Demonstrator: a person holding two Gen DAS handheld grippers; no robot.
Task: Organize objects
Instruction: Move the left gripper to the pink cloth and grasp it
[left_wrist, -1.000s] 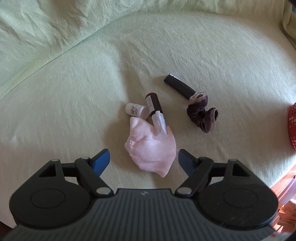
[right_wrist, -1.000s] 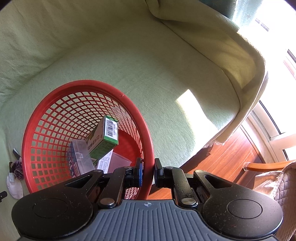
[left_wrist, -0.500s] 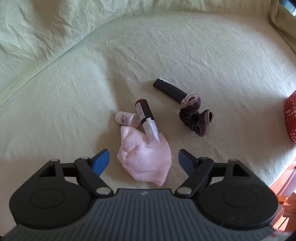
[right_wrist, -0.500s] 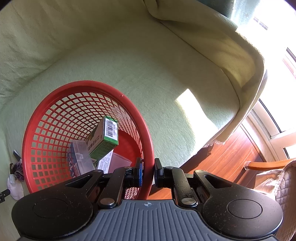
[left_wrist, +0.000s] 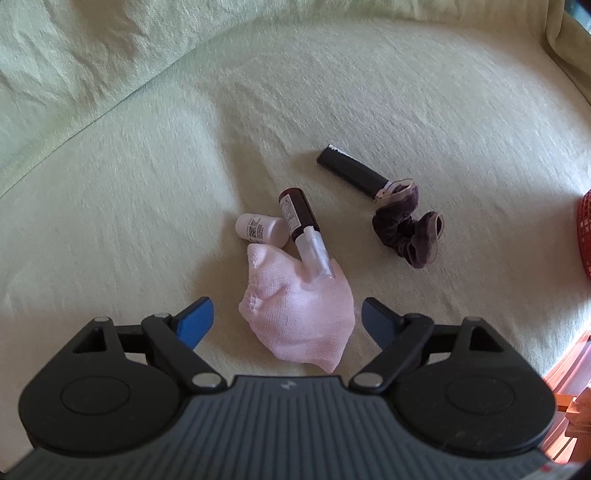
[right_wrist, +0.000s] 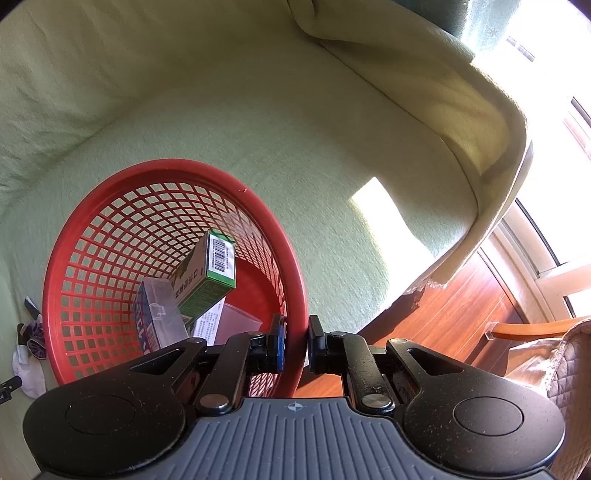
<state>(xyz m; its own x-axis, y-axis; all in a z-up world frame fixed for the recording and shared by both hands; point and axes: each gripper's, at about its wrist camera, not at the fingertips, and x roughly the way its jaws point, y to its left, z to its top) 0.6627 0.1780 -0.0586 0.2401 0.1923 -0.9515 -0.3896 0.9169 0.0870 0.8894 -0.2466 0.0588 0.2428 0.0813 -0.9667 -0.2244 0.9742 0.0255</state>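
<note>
Hovering over the sofa seat, the left claw (left_wrist: 284, 317) is spread wide and holds nothing; the pink knitted sock (left_wrist: 301, 317) lies directly between its blue fingertips (left_wrist: 194, 319), below them on the cushion. The right claw (right_wrist: 296, 341) is closed on the near rim of the red mesh basket (right_wrist: 110, 206), one finger inside the wall and one outside, apparently steadying it.

The step in hand looks like collecting the loose items into the basket, and the sock is the likely next pick. That calls for lowering the left claw until the fingers bracket the soft bundle, then closing on enough cloth that it does not slip out. One complication: the spray bottle (left_wrist: 301, 221), dark with a clear cap, rests with its cap end on the sock's far edge, so lifting the sock may roll it. A small white bottle (left_wrist: 262, 230) lies touching the spray bottle on its left side. Farther toward the right edge of the seat lie a black tube (left_wrist: 351, 171) and, at its near end, a dark purple scrunchie (left_wrist: 410, 230).

Already in the basket are a green carton (right_wrist: 207, 277), a clear plastic case (right_wrist: 159, 314) and a printed leaflet (right_wrist: 212, 321).

The sofa (right_wrist: 258, 110) wears a pale green cover, creased at the backrest. Beyond its right edge are a reddish wooden floor (right_wrist: 461, 310), a bright window and part of a wooden chair arm.
</note>
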